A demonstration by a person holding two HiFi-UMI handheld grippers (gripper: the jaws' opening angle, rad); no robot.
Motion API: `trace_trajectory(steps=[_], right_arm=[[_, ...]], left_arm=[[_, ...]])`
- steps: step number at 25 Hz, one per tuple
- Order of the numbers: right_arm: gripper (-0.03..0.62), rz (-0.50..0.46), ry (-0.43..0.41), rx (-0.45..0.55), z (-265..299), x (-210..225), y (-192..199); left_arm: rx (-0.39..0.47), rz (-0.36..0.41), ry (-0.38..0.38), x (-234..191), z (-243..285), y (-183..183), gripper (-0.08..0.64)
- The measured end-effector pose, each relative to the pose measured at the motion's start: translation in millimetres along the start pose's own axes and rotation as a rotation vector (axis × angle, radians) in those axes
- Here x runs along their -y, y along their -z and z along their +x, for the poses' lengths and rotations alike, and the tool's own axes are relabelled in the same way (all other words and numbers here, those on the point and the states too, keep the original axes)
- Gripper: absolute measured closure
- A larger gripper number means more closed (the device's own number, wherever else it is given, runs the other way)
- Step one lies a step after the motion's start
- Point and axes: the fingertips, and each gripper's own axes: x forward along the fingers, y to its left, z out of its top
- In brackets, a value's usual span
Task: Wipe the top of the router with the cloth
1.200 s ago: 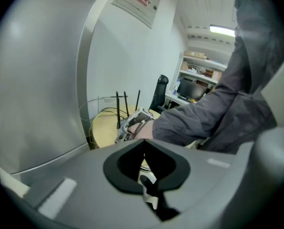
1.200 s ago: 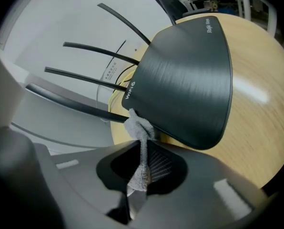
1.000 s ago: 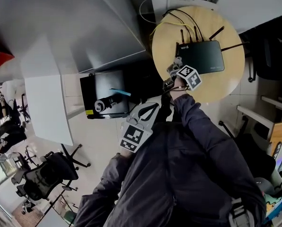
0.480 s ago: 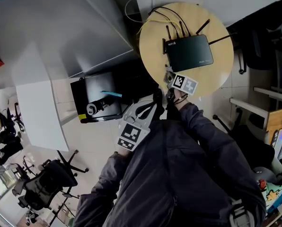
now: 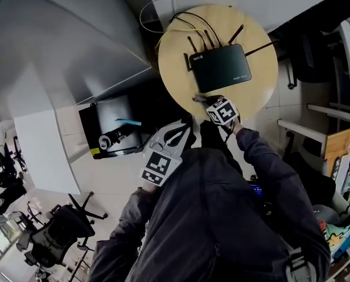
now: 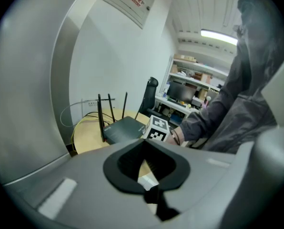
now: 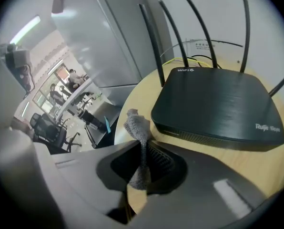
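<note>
The black router (image 5: pixel 219 67) with several upright antennas lies on the round wooden table (image 5: pixel 263 93); it fills the right gripper view as the router (image 7: pixel 218 106). My right gripper (image 5: pixel 205 101) is shut on a grey cloth (image 7: pixel 135 125), whose end sticks out past the jaws. It hovers over the table's near edge, just short of the router's front left side, and the cloth is not touching the top. My left gripper (image 5: pixel 176 135) is shut with nothing in it, held back off the table near my body. From it I see the router (image 6: pixel 125 128).
Yellow and black cables (image 5: pixel 181 25) run from the router's back off the table's far edge. A black box with a bottle and a blue tool (image 5: pixel 113 128) stands on the floor to the left. Office chairs (image 5: pixel 51 234) stand at the lower left, and a shelf (image 5: pixel 333 140) is at the right.
The right gripper with the cloth has drawn back from the router's front left corner toward the table's near edge. My head view has shifted, so the table sits further left.
</note>
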Motion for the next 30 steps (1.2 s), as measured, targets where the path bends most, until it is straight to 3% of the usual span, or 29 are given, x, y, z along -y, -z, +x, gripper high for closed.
trace_trajectory(steps=[9, 15, 25, 30], right_arm=[[0.563, 0.143, -0.014, 0.045, -12.1, 37.6, -3.6], [0.563, 0.202, 0.037, 0.039, -37.2, 90.4, 15.8], [0.563, 0.228, 0.146, 0.033, -92.2, 190.2, 50.1], [0.563, 0.205, 0.16, 0.046, -104.1, 211.3, 55.6]], left_arm=[[-0.015, 0.0, -0.015, 5.4, 24.8, -17.3, 0.56], [-0.017, -0.001, -0.017, 13.0, 44.0, -28.0, 0.56], [-0.028, -0.004, -0.005, 24.6, 78.6, -45.0, 0.56], [-0.029, -0.001, -0.011, 30.5, 93.1, -53.9, 0.56]])
